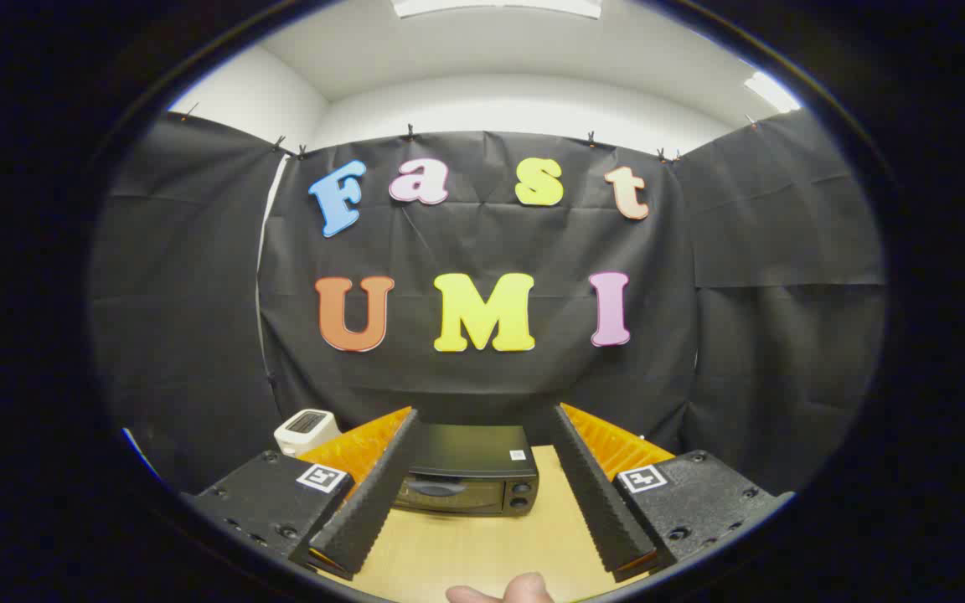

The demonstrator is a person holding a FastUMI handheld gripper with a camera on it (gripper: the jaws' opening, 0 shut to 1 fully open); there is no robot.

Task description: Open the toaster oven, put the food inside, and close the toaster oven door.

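A black toaster oven [470,477] stands on the wooden table [482,544], its door closed, with a handle across the front and two knobs at its right side. It sits beyond my fingers, seen through the gap between them. My gripper [482,419] is open wide, with nothing between the fingers. A pale rounded item [503,591], which I cannot identify as food or a fingertip, lies at the near edge of the table below the fingers.
A small white toaster [307,430] stands behind and to the left of the oven, near the black cloth wall. Bare tabletop lies between my fingers and the oven front.
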